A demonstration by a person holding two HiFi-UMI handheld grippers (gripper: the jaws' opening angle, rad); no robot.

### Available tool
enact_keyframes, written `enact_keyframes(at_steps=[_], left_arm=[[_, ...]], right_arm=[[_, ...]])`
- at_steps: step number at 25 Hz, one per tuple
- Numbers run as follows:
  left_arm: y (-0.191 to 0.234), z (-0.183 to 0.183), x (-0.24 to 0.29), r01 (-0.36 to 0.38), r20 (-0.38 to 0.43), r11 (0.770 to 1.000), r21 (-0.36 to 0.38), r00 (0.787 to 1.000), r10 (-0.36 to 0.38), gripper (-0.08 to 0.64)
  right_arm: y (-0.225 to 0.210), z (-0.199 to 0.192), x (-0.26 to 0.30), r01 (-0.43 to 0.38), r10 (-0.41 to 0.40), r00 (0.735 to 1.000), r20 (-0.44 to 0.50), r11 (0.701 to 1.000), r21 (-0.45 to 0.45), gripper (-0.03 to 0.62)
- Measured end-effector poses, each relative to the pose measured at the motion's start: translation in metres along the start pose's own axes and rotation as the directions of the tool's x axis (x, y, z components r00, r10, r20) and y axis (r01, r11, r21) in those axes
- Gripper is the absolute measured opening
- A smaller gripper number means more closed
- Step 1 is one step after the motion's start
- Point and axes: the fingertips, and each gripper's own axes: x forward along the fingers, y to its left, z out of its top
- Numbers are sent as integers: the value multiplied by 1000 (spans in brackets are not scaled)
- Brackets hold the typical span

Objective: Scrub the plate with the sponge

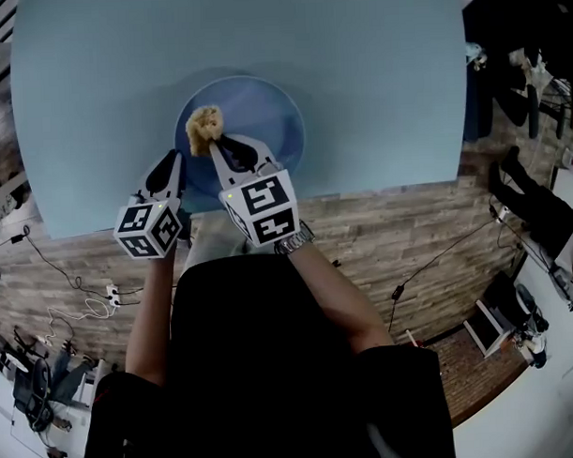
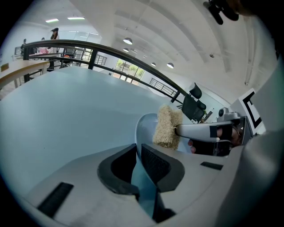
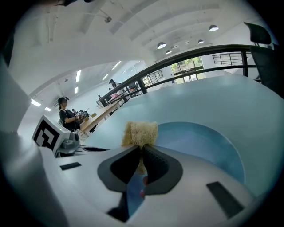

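A round blue plate (image 1: pixel 264 121) lies on the pale blue table (image 1: pixel 375 70) near its front edge. My left gripper (image 1: pixel 176 163) is at the plate's near-left rim, and in the left gripper view the jaws of this gripper (image 2: pixel 140 153) are shut on the rim of the plate (image 2: pixel 145 126). My right gripper (image 1: pixel 218 143) is shut on a tan fibrous sponge (image 1: pixel 204 126), which rests on the plate's left part. The right gripper view shows the sponge (image 3: pixel 141 133) sticking out past the gripper (image 3: pixel 141 153), over the plate (image 3: pixel 199 142). From the left gripper view the sponge (image 2: pixel 167 126) stands just beyond the rim.
The table's front edge runs just under both grippers, with wood-look floor (image 1: pixel 399 229) and cables (image 1: pixel 73 287) below. Dark chairs (image 1: pixel 529 196) and gear stand at the right. A person (image 3: pixel 66 116) stands far off by a long bench.
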Motion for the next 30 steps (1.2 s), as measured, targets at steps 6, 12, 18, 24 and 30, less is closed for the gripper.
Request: enact_keyframes(at_steps=[6, 12, 18, 24, 30], left_arm=[[0, 0, 1, -3, 1, 1000, -7, 1000, 3, 3], [1, 0, 1, -5, -6, 1000, -2, 1000, 5, 3], [1, -1, 1, -4, 0, 1000, -10, 1000, 4, 3], [2, 0, 1, -6, 2, 1000, -16, 1000, 6, 3], [1, 0, 2, -7, 1, 1000, -13, 1000, 7, 3]], right_arm=[[11, 0, 16, -38, 38, 999, -26, 999, -10, 31], [19, -2, 30, -65, 64, 997, -47, 998, -18, 31], [11, -5, 36, -57, 57, 996, -62, 998, -3, 31], [4, -5, 35, -45, 46, 997, -62, 999, 9, 31], [-8, -3, 27, -20, 22, 998, -51, 999, 26, 31]])
